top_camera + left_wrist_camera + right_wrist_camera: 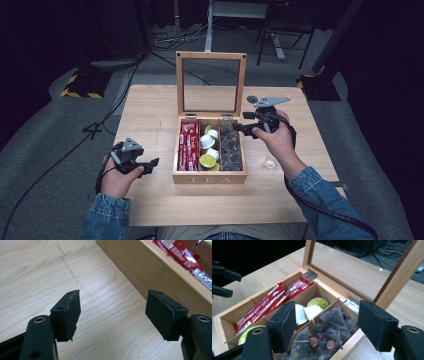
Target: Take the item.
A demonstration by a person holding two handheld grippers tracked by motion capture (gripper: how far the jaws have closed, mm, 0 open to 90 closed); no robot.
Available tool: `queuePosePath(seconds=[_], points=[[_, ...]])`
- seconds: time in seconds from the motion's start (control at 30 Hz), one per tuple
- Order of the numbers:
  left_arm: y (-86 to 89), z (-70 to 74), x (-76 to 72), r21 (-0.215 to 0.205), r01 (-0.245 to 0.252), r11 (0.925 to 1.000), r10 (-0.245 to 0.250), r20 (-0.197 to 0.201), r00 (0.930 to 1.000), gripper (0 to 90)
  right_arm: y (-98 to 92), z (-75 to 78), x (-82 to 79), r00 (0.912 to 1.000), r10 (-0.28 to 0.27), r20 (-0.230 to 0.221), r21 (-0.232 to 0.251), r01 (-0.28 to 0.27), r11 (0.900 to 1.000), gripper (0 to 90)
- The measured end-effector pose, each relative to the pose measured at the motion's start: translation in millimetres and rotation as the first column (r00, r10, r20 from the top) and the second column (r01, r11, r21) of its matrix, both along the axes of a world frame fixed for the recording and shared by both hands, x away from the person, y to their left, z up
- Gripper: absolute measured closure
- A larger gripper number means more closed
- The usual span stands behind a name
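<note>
Partly, right claw (324, 322) hides clear tea bags (329, 325).

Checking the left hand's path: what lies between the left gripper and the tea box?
Bare wooden table; nothing sits between the left gripper and the tea box wall, seen in the left gripper view.

Red sachets (188, 146), lime-and-white capsules (209, 150), dark tea bags (230, 148), pale wooden box (209, 177)

A pale wooden tabletop (150, 115) carries an open wooden tea box (210, 177) and, just right of it, a small clear cup (269, 163).
</note>
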State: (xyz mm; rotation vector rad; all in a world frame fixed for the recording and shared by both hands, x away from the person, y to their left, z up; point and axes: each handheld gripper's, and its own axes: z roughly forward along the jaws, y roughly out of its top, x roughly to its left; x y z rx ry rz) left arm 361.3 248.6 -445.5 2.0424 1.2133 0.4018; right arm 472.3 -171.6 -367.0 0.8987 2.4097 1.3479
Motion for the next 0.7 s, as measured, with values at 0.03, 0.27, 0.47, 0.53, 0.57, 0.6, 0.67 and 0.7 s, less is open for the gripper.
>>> queuePosePath(seconds=[0.03, 0.27, 0.47, 0.53, 0.57, 0.6, 0.67, 0.7], points=[[0.2, -3.0, 0.0, 0.008, -0.001, 1.0000, 0.001, -0.010, 1.0000, 28.7, 1.0, -2.2, -0.7, 1.0000, 0.006, -0.003, -0.003, -0.006, 1.000, 31.6], [2.1, -12.8, 0.7, 0.013, -0.005, 0.9999, 0.006, -0.053, 0.9986, 28.2, 8.1, -15.9, -4.7, 0.9995, 0.026, -0.020, -0.040, -0.026, 0.999, 32.6], [-0.6, -18.9, 2.2, 0.076, 0.001, 0.9971, 0.006, -0.093, 0.9956, 27.9, 16.6, -30.4, -7.2, 0.9973, 0.052, -0.052, -0.066, -0.056, 0.996, 33.9], [-1.9, -21.1, 2.2, 0.089, 0.006, 0.9960, 0.003, -0.104, 0.9946, 27.9, 18.9, -35.2, -8.0, 0.9959, 0.061, -0.066, -0.075, -0.066, 0.995, 35.2], [-2.1, -21.8, 2.4, 0.098, 0.011, 0.9952, 0.000, -0.107, 0.9943, 28.1, 19.9, -37.5, -8.3, 0.9952, 0.064, -0.074, -0.080, -0.070, 0.994, 35.5], [-2.5, -22.5, 2.3, 0.099, 0.010, 0.9950, 0.001, -0.111, 0.9938, 28.3, 21.0, -39.7, -8.3, 0.9946, 0.067, -0.079, -0.086, -0.074, 0.994, 35.9], [-2.6, -23.2, 2.4, 0.102, 0.011, 0.9948, 0.001, -0.113, 0.9936, 28.3, 23.4, -43.9, -8.6, 0.9932, 0.074, -0.090, -0.096, -0.082, 0.992, 37.2], [-2.7, -23.3, 2.4, 0.102, 0.011, 0.9947, 0.001, -0.114, 0.9935, 28.3, 24.7, -45.6, -8.8, 0.9923, 0.077, -0.096, -0.102, -0.087, 0.991, 37.5]])
